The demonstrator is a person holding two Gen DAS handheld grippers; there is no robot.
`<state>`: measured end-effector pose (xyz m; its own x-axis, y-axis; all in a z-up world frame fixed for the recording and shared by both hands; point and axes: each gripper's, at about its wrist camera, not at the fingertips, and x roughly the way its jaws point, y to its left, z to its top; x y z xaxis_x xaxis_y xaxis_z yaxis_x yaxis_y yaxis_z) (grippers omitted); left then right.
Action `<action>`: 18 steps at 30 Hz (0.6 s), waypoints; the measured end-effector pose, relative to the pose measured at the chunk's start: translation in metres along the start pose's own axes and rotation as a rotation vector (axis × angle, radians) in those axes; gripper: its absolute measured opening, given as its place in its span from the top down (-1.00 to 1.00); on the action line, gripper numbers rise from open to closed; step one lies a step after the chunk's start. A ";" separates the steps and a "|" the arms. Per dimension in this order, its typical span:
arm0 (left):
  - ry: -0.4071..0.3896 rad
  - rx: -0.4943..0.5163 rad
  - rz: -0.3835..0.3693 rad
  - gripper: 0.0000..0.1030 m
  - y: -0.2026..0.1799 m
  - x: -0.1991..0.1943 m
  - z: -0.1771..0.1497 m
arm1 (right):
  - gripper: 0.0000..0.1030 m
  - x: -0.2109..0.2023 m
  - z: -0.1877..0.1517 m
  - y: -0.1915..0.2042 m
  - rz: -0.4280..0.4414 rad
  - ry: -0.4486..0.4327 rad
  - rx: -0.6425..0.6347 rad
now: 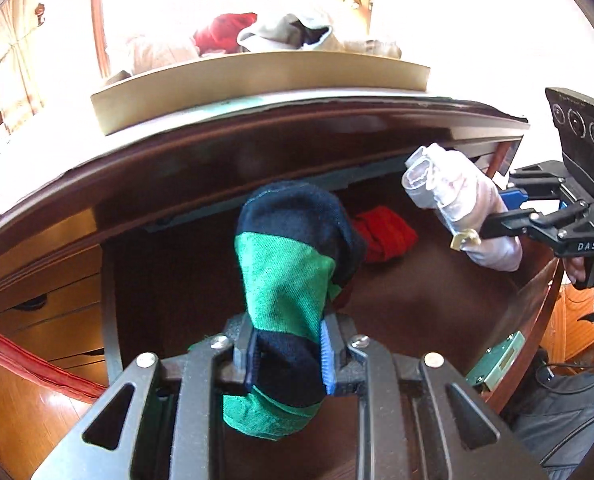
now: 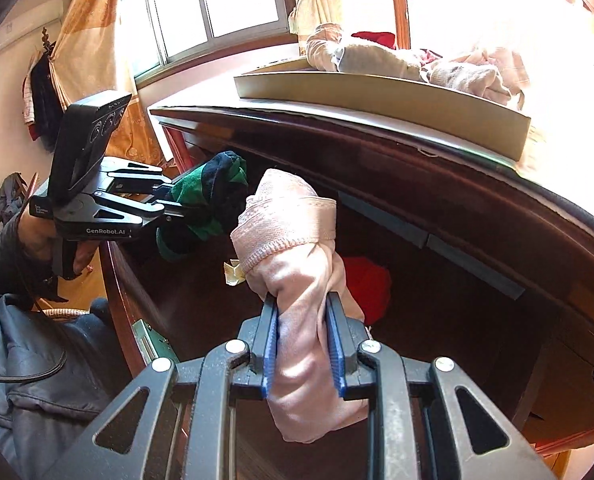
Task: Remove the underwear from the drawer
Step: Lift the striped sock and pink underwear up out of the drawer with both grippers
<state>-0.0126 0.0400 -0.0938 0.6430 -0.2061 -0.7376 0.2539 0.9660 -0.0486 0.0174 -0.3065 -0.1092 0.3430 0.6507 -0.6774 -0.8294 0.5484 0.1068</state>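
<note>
My left jaws pinch a rolled green-and-navy pair of underwear, its free end standing up ahead of the pads. My right jaws are clamped on a rolled pale pink pair. Both rolls hang above the open dark wooden drawer, where one red garment lies on the bottom beyond my jaws. Farther ahead, a shallow tan tray on the table holds heaped clothes (red and pale ones).
</note>
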 end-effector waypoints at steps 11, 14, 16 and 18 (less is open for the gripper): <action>-0.071 -0.017 0.052 0.57 -0.010 -0.002 -0.002 | 0.53 -0.029 -0.011 -0.008 0.014 -0.112 0.028; -0.088 -0.027 0.061 0.57 -0.013 -0.002 -0.001 | 0.53 -0.030 -0.008 -0.009 0.012 -0.129 0.031; -0.100 -0.033 0.067 0.57 -0.013 -0.003 0.000 | 0.53 -0.031 -0.008 -0.010 0.010 -0.140 0.032; -0.111 -0.038 0.073 0.57 -0.014 -0.003 0.001 | 0.53 -0.032 -0.009 -0.010 0.011 -0.149 0.033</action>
<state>-0.0179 0.0276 -0.0903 0.7351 -0.1489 -0.6614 0.1769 0.9839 -0.0248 0.0110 -0.3371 -0.0949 0.3978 0.7261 -0.5608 -0.8194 0.5562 0.1388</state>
